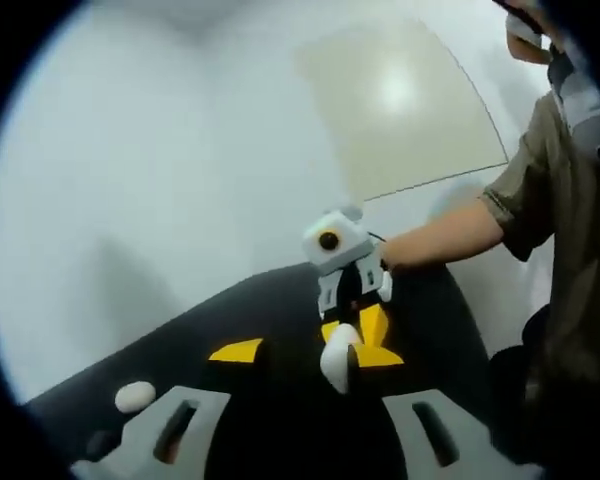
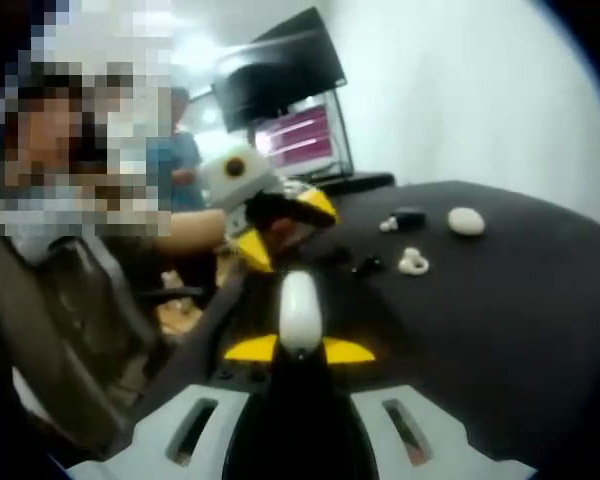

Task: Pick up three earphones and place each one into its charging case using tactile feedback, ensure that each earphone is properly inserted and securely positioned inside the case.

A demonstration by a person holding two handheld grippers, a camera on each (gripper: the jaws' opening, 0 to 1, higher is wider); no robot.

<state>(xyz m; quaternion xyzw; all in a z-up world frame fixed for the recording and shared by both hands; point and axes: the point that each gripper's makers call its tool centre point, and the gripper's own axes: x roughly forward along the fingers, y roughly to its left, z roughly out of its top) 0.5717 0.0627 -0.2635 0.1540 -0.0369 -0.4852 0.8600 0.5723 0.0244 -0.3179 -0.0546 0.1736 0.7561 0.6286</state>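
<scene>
My right gripper [image 2: 300, 350] is shut on a white oval charging case [image 2: 300, 308], which stands edge-up between its yellow fingertips. The left gripper view has that case [image 1: 340, 358] hanging from the right gripper [image 1: 346, 340] above the black table, in the wide gap of my open left gripper [image 1: 308, 352]. Across the table, the left gripper [image 2: 280, 228] faces me with its yellow jaws spread. A second white case [image 2: 466, 220] lies on the table, with a white earphone [image 2: 413, 262] near it. That second case [image 1: 135, 397] is left of my left jaw.
The black table [image 2: 520, 330] also carries a small black case [image 2: 408, 215] and a dark earphone [image 2: 370, 265]. A person's arm [image 1: 450, 235] reaches in from the right. A monitor [image 2: 290, 130] stands behind the table, and a white wall [image 1: 130, 150] lies beyond it.
</scene>
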